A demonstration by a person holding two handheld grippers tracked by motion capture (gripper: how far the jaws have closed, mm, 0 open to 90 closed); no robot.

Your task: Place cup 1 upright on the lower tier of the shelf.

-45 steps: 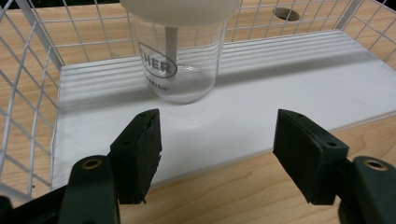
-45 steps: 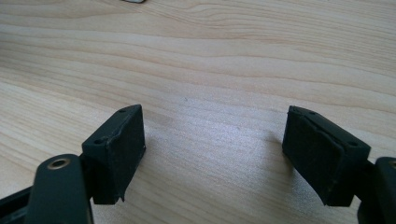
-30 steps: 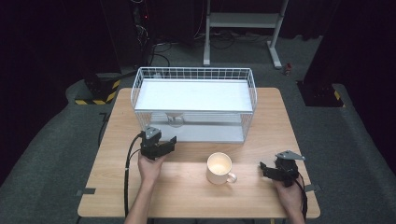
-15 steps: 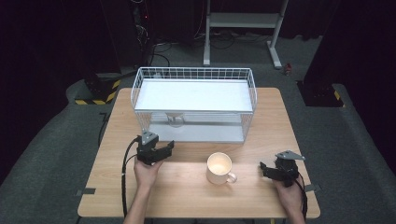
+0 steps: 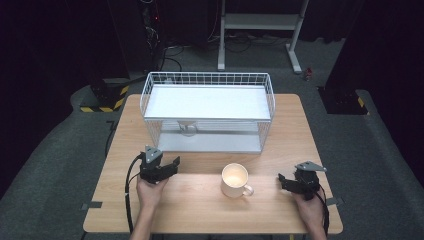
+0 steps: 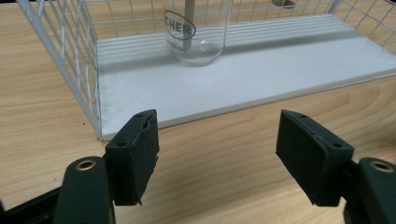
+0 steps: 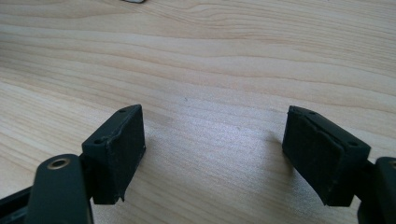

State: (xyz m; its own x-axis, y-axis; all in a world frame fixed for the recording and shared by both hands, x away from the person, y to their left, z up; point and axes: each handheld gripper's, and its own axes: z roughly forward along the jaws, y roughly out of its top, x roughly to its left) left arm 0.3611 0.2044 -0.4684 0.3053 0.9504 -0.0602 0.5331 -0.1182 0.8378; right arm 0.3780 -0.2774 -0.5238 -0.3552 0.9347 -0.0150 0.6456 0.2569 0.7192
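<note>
Near the tabletop's [image 5: 200, 200] front edge, my left gripper [image 5: 170, 167] and right gripper [image 5: 284, 181] flank the mug [image 5: 235, 180], jaws apart, empty; the left faces the basket [image 5: 207, 80].

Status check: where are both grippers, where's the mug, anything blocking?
Left gripper open, empty, front of white wire rack. Right gripper open, empty, on wooden table. Cream ceramic mug upright between them, untouched. Nothing in the way.
</note>
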